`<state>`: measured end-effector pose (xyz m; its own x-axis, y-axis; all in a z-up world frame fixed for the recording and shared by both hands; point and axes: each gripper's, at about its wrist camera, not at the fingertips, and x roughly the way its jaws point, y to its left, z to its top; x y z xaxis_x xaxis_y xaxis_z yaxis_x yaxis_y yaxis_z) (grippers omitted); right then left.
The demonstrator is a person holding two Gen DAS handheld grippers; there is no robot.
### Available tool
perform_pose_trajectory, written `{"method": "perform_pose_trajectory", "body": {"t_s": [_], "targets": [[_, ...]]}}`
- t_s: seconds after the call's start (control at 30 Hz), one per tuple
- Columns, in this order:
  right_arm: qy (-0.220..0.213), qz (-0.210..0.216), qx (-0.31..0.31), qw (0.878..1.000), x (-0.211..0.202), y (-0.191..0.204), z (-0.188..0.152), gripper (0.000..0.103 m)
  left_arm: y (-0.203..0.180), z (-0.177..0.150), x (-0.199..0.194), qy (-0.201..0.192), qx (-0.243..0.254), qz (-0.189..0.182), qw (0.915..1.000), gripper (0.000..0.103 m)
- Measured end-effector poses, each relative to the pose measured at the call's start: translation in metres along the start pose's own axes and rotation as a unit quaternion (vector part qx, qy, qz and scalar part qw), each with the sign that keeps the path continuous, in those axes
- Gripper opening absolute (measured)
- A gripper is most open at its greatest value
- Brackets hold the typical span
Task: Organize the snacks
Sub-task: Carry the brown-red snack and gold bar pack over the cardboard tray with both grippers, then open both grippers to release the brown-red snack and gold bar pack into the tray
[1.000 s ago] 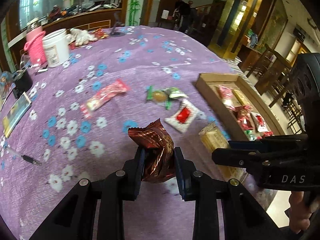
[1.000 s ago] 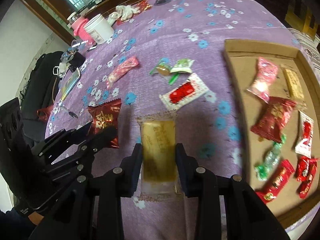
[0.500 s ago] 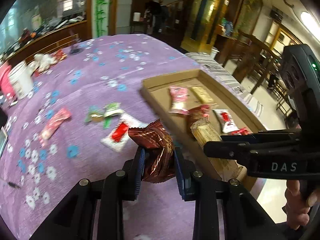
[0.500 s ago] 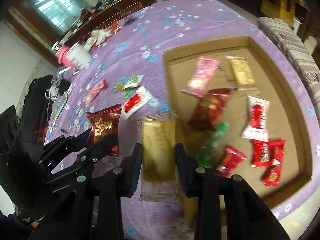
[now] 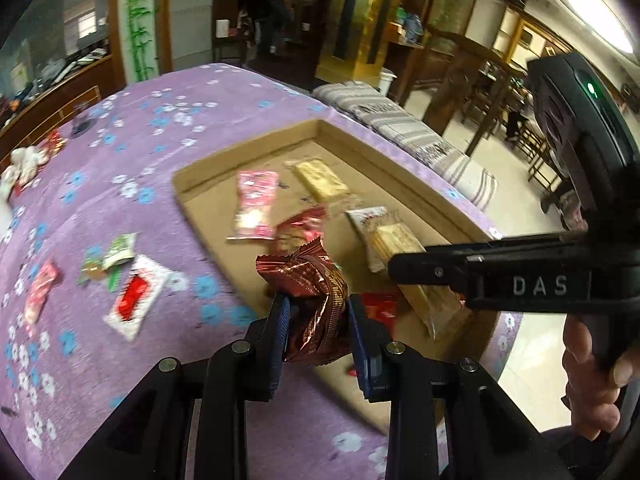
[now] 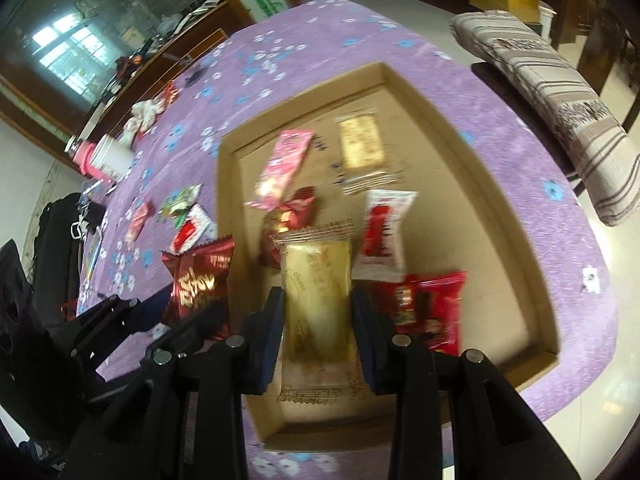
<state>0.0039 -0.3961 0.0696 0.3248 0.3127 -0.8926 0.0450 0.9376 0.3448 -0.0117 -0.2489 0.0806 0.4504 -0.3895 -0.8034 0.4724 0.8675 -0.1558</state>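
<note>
My left gripper [image 5: 316,312] is shut on a dark red foil snack packet [image 5: 312,296], held above the near left edge of the cardboard tray [image 5: 256,148]. My right gripper [image 6: 318,312] is shut on a golden biscuit packet [image 6: 316,292], held over the tray's [image 6: 496,184] near end. The golden packet also shows in the left wrist view [image 5: 404,252], and the red foil packet in the right wrist view [image 6: 198,280]. Several snacks lie in the tray, among them a pink packet [image 6: 286,164] and a yellow bar [image 6: 360,140].
Loose snacks lie on the purple flowered tablecloth [image 5: 160,132] left of the tray: a white-and-red packet [image 5: 134,296], a green one [image 5: 116,252] and a pink one [image 5: 40,292]. A white tub [image 6: 114,156] stands far back. A striped cushion [image 6: 560,100] lies beyond the table edge.
Both grippers have swung right from the open cloth to over the tray, each still holding its packet. The loose snacks now lie to my left.
</note>
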Motion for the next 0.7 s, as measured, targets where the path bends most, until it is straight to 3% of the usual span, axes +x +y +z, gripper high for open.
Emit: {"method": "perform_pose_trajectory", "body": {"t_s": [0.37,0.7], "targets": [[0.008,-0.029,0.021,0.999,0.000,-0.043,0.011,0.032,-0.051,0.004,0.037,0.033,0.042,-0.033,0.9980,0.029],[0.020,-0.034,0.015,0.999,0.009,-0.058,0.021,0.032,-0.069,0.000,0.052,0.041,0.075,-0.010,0.9963,0.030]]}}
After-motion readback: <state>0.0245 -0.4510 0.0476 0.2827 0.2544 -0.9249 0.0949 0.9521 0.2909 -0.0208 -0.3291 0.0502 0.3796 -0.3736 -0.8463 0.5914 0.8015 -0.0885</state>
